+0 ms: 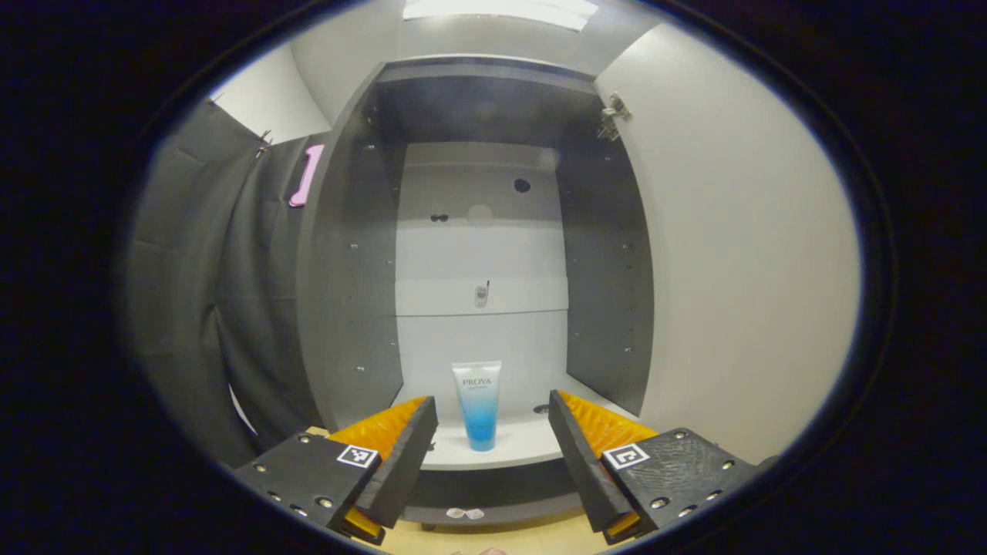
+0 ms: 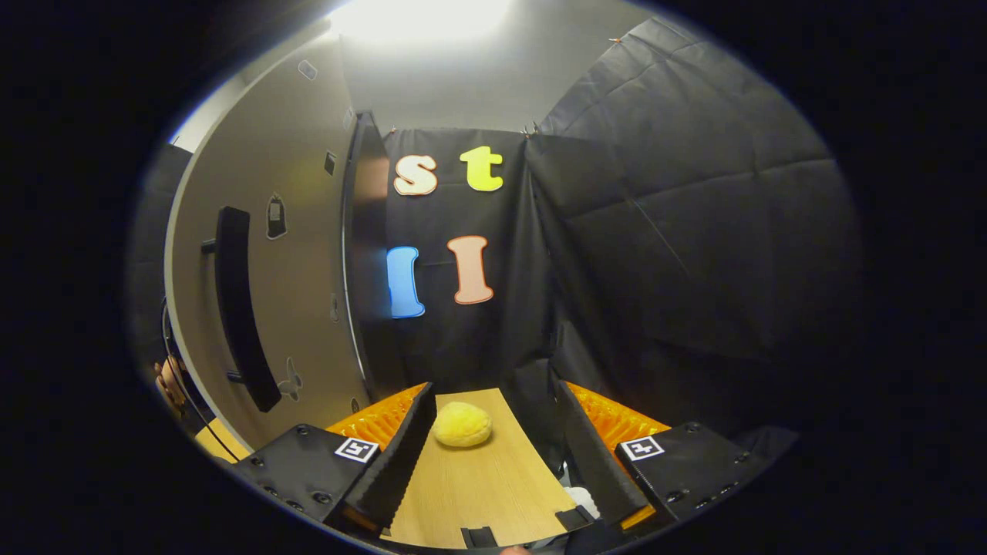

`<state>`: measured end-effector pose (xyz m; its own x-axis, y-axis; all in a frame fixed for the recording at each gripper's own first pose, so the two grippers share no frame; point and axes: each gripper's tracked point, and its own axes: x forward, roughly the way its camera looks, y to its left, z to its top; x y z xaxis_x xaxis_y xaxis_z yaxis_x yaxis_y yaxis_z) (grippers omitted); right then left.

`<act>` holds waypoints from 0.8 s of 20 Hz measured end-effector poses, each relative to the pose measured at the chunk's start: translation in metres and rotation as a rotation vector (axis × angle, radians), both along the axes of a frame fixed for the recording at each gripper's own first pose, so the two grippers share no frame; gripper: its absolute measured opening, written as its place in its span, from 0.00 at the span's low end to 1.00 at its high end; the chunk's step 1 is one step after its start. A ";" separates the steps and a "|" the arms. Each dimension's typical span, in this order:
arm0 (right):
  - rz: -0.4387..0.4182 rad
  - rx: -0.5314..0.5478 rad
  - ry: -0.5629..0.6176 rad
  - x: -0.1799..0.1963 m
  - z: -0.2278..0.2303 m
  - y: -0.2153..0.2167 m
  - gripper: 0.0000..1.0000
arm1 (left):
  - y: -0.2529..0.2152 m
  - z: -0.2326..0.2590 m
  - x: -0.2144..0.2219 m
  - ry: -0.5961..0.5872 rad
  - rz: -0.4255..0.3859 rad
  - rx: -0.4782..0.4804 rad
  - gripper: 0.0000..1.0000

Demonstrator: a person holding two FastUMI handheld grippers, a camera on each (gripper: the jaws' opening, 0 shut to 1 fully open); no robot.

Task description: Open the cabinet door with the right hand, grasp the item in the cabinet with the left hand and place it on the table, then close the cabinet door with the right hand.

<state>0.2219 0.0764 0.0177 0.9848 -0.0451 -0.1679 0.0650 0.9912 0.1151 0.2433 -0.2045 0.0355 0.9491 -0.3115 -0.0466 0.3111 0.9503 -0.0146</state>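
Tube (image 1: 478, 405) stands upright on the open cabinet's bottom shelf (image 1: 509, 451), ahead of the wide-open, empty left gripper (image 1: 492, 455), while the right gripper (image 2: 493, 455), also wide and empty, hovers over the surface (image 2: 478, 493) beside the swung-out door (image 2: 301, 254).

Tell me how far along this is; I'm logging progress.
Done: the cabinet door stands open. In hand: the left hand-held gripper, open, faces the tube on the cabinet shelf, not yet gripping. Left: grasp it, place it on the table, close the door.

yellow round thing (image 2: 461, 425), black cloth wall (image 2: 678, 231)
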 end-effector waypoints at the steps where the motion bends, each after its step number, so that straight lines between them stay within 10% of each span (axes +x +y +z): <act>1: -0.012 0.002 0.008 0.002 -0.002 0.000 0.98 | -0.002 -0.004 0.011 0.007 -0.004 0.002 0.90; 14: -0.116 -0.022 0.090 0.021 -0.023 0.015 0.98 | -0.017 -0.077 0.111 0.141 -0.007 -0.010 0.90; 16: -0.116 -0.026 0.094 0.021 -0.024 0.017 0.93 | -0.017 -0.079 0.114 0.141 0.003 -0.023 0.73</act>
